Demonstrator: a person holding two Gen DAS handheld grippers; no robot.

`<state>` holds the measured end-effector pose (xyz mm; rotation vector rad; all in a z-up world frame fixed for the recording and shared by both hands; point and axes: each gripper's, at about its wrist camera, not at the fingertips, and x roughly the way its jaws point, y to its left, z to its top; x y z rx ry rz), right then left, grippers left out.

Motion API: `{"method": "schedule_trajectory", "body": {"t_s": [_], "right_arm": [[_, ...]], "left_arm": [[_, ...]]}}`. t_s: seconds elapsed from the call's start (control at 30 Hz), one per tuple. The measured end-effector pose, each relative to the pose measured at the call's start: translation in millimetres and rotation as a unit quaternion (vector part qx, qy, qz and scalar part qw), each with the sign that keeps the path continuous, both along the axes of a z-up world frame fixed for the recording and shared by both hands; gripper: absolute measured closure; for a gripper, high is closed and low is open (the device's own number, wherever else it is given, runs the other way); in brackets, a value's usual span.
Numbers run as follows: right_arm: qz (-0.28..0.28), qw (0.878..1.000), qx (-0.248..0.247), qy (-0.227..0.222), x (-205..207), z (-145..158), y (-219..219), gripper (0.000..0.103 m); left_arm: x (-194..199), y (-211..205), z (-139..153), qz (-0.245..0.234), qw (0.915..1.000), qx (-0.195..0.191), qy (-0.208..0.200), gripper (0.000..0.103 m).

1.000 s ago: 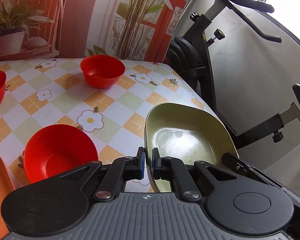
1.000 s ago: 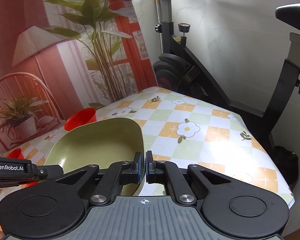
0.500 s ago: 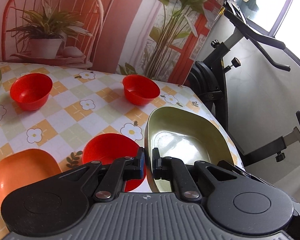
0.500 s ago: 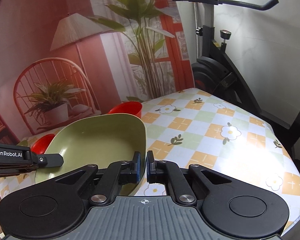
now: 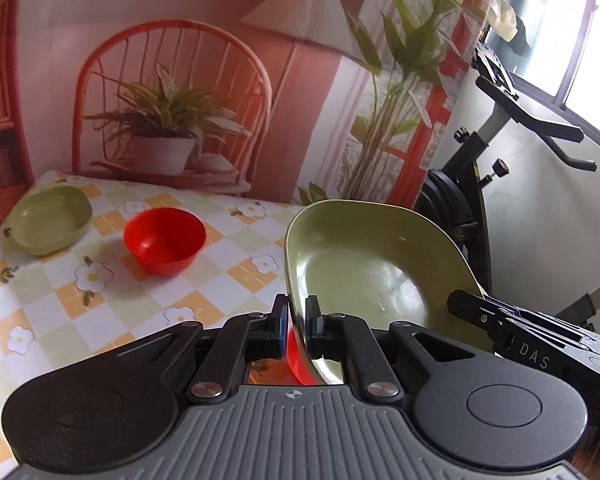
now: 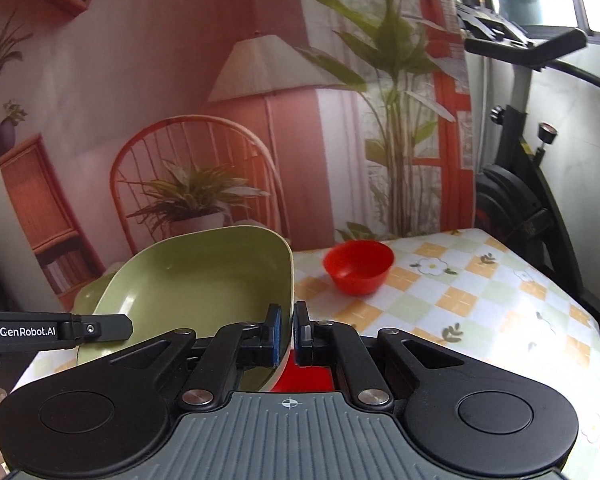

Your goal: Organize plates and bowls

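A: How are the tongs being held?

B: The left gripper (image 5: pixel 297 316) is being pinched onto the left rim of the green plate (image 5: pixel 364 264), with one finger outside the wall and one inside. The right gripper (image 6: pixel 287 332) is being pinched onto the opposite rim of the same plate, seen there at (image 6: pixel 204 276). Both pairs of fingers are being kept almost together, with only the thin plate wall between them.

A: And where is the plate being held?

B: It is being carried between the two grippers, above the table (image 5: pixel 52 320), tilted so that its hollow is being shown to both cameras. In the left wrist view the right gripper's body is being seen at the plate's right edge; in the right wrist view the left gripper's arm, lettered GenRobot.AI, is being seen at the plate's left edge.

A: What is being seen beneath it?

B: A patch of red (image 5: pixel 296 356) is being glimpsed just below the plate's near rim; what it belongs to cannot be told.

A: And farther out?

B: A red bowl (image 5: pixel 165 240) is being left upright on the checked flowered cloth, well apart from the held plate. A second green plate (image 5: pixel 50 220) is being seen at the far left corner of the table. An exercise bike (image 5: pixel 500 184) is being seen at the right, beyond the table edge.
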<state>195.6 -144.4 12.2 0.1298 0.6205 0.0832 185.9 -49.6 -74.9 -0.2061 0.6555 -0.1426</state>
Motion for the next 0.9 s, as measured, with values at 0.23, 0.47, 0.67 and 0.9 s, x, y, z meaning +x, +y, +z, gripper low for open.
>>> {"method": "schedule_trajectory", "body": {"t_s": [0.23,0.47,0.67,0.9], "right_arm": [[0.070,0.997,-0.021,-0.015,23,9,58,0.098],[0.094,0.995,-0.011,-0.006,34,-20,92,0.098],[0.083,0.996,-0.001,0.026,34,-62,97,0.097],[0.091,0.994,-0.005,0.053,30,-98,102,0.097]], "left_arm": [[-19,43,14,0.044,0.9988,0.008,-0.017,0.092],[-28,73,-5,0.082,0.9966,0.001,-0.003,0.091],[-33,77,-34,0.106,0.9942,-0.017,0.007,0.090],[-38,82,-69,0.122,0.9914,-0.030,0.037,0.090]]}}
